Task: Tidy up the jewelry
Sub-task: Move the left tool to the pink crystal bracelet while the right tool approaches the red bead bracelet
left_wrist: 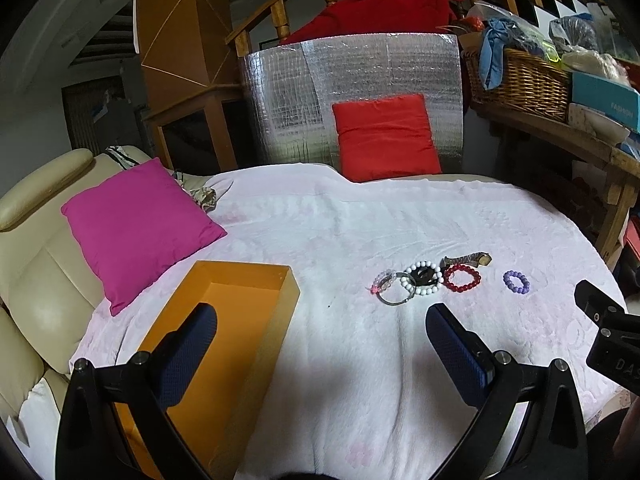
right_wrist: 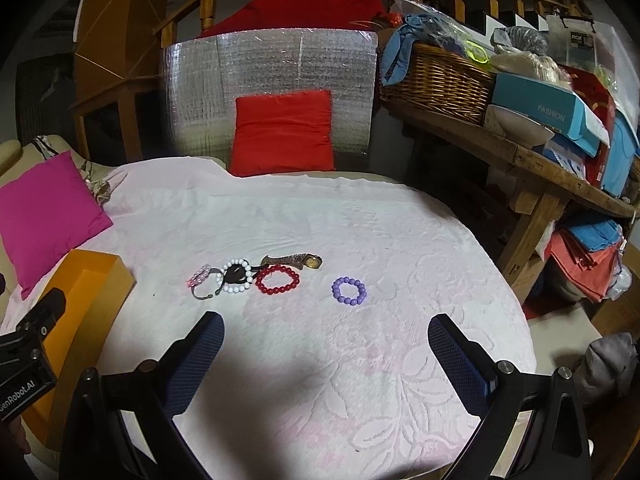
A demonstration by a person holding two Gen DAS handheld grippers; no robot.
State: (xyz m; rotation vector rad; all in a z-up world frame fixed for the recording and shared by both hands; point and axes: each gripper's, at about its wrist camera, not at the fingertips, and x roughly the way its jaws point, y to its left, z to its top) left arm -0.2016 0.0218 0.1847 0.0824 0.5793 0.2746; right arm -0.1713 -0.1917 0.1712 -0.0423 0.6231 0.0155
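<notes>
Several pieces of jewelry lie on the pale pink blanket point(right_wrist: 360, 220): a purple bead bracelet point(right_wrist: 349, 291) point(left_wrist: 516, 282), a red bead bracelet point(right_wrist: 277, 279) point(left_wrist: 462, 277), a white bead bracelet point(right_wrist: 237, 277) point(left_wrist: 422, 278) over a black piece, a pink bracelet point(right_wrist: 199, 275) point(left_wrist: 382, 281), a silver bangle point(left_wrist: 394, 294) and a watch point(right_wrist: 294, 261) point(left_wrist: 468, 258). An open orange box point(left_wrist: 236, 312) point(right_wrist: 76, 292) lies to their left. My left gripper point(left_wrist: 320, 320) is open, its left finger over the box. My right gripper point(right_wrist: 326, 330) is open, short of the purple bracelet.
A magenta cushion point(left_wrist: 136, 228) lies on the cream sofa point(left_wrist: 36, 264) at the left. A red cushion point(right_wrist: 284, 132) leans on a silver foil panel point(right_wrist: 272, 64) behind. A wooden bench point(right_wrist: 540, 172) with a wicker basket point(right_wrist: 436, 80) and boxes runs along the right.
</notes>
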